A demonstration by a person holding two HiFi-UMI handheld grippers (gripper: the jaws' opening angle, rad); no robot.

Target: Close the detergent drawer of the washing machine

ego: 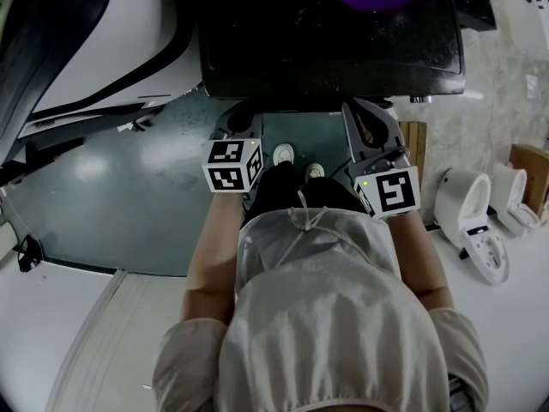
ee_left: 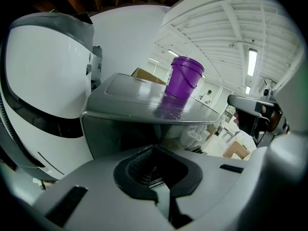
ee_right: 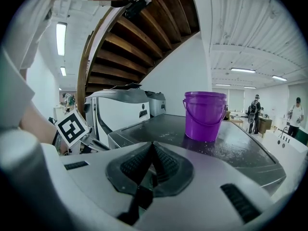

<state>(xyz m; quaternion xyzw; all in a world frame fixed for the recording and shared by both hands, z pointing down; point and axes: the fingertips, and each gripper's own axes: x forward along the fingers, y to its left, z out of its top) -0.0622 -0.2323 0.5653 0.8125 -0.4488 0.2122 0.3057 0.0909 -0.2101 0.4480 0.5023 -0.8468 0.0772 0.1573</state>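
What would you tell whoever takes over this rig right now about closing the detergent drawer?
Left gripper: jaws together, empty, held low in front of the dark-topped machine.
Right gripper: jaws together, empty, alongside the left one.
Purple bucket: stands on the machine's top.
Done: cannot tell; no view shows the detergent drawer.
Left: find the drawer, check it, and push it shut if it is open.

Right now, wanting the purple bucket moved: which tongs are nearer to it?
Right. The right tongs sit almost directly before the purple bucket; the left tongs lie farther off to its left.
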